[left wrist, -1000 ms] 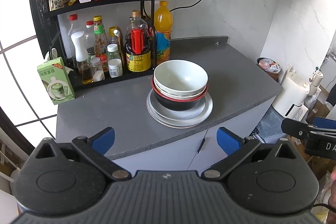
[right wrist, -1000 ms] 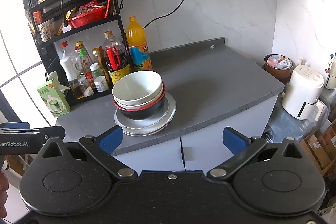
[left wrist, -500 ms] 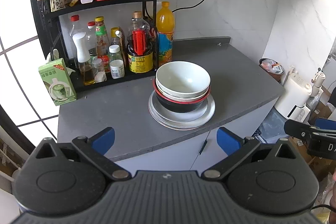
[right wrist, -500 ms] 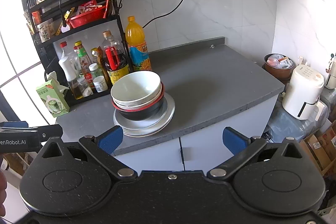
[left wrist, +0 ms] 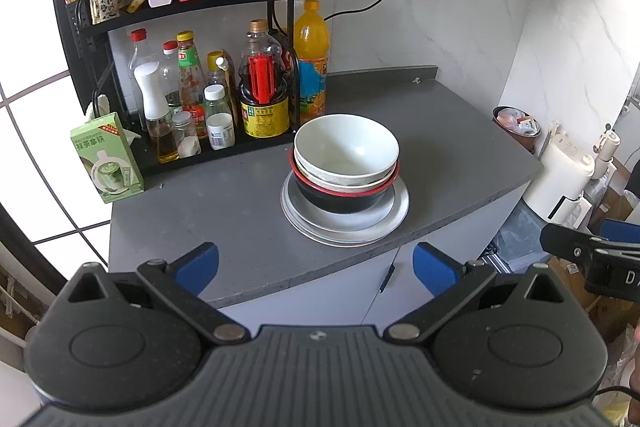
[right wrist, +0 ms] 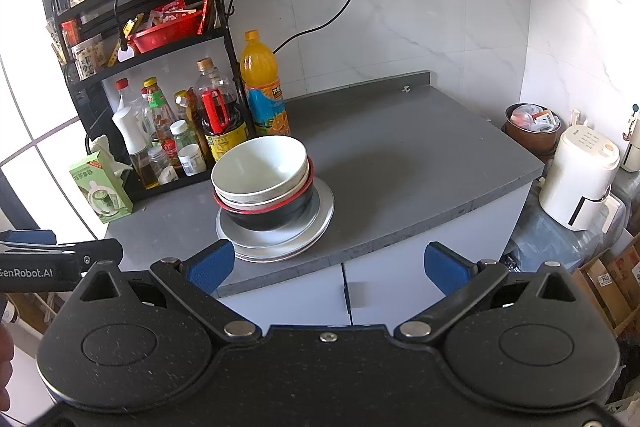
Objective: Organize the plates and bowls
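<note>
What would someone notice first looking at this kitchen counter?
Probably the stack of bowls, white ones nested in a black bowl with a red rim, on metal plates near the grey counter's front edge. Behind it, an orange soda bottle stands beside a crowded black condiment rack.

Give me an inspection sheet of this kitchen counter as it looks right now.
Surface: grey counter, mostly bare on the right.
Job's things: white bowl nested in other bowls, lowest a black bowl, on stacked plates.
Clutter: rack of bottles, orange bottle, green carton.
Tongs: left tongs and right tongs open, empty, short of the counter.
Cables: black cord from wall socket.
Surroundings: white appliance, bin.
</note>
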